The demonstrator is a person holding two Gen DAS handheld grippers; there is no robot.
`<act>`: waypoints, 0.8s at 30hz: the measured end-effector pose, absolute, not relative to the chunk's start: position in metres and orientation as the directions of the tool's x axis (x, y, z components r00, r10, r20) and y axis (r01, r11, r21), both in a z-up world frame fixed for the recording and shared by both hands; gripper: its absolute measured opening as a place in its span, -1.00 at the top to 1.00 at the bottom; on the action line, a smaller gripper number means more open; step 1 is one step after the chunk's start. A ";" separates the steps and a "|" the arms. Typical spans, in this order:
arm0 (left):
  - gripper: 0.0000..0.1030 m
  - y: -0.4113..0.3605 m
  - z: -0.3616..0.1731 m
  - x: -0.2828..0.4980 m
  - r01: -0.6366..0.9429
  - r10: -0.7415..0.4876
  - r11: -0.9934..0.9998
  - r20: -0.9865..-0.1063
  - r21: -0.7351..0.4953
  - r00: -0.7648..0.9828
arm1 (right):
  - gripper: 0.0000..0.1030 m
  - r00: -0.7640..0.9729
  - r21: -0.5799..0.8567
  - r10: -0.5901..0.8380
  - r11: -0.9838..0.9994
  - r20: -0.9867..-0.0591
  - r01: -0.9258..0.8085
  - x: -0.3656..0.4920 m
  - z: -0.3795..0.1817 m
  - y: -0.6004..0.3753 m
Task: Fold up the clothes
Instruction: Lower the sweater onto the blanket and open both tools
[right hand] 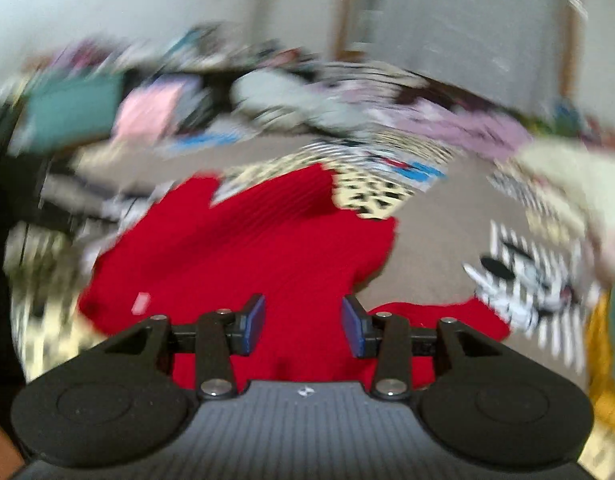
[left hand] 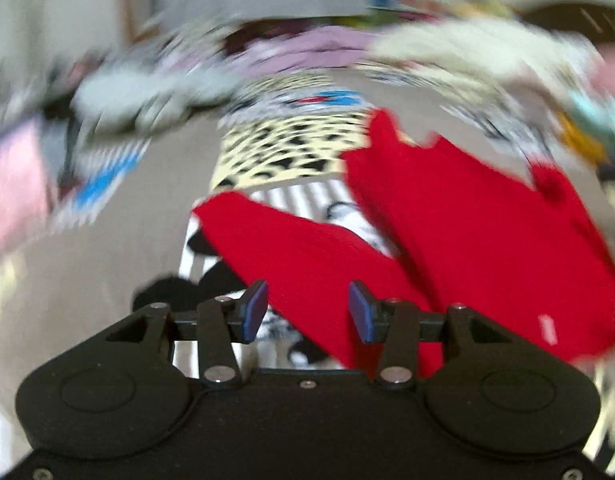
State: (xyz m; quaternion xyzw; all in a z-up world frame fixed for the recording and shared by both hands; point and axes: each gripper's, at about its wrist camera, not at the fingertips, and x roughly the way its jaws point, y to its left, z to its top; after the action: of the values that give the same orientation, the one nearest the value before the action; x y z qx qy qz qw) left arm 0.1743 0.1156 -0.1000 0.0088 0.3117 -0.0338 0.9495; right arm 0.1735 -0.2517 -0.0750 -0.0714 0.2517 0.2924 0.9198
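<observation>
I'm counting one red garment (left hand: 479,240) spread on the patterned sheet (left hand: 291,148), one sleeve folded across. I'm seeing two grippers, left gripper (left hand: 307,308) and right gripper (right hand: 303,322). The clothes pile (right hand: 291,100) behind is blurring past counting.

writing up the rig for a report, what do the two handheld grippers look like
Both are matte black plastic. The left gripper and the right gripper each have two short fingers faced with blue pads, carried on black linkage arms with silver screws and pivot pins. Two round domed housings flank each base. The right gripper's base has a grey ribbed centre panel with a small white mark. No cables or sleeves show.
</observation>
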 end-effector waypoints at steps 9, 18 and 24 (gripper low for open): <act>0.15 0.192 -0.129 0.257 -0.230 -0.135 0.847 -0.614 -0.478 0.778 | 0.16 0.844 0.518 0.284 0.855 -0.455 -0.008 0.245 -0.158 -0.343; 0.33 0.221 -0.141 0.293 -0.252 -0.197 0.732 -0.551 -0.633 0.811 | 0.05 0.835 0.641 0.298 0.763 -0.462 0.082 0.278 -0.194 -0.376; 0.75 0.219 -0.141 0.303 -0.262 -0.172 0.741 -0.552 -0.619 0.816 | 0.04 0.825 0.634 0.330 0.772 -0.459 0.044 0.292 -0.189 -0.364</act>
State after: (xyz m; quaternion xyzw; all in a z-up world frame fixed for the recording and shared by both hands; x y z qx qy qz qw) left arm 0.3031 0.2190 -0.1409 -0.3591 0.3023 0.0253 0.8826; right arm 0.2925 -0.3638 -0.1889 0.3283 0.2852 0.0796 0.8969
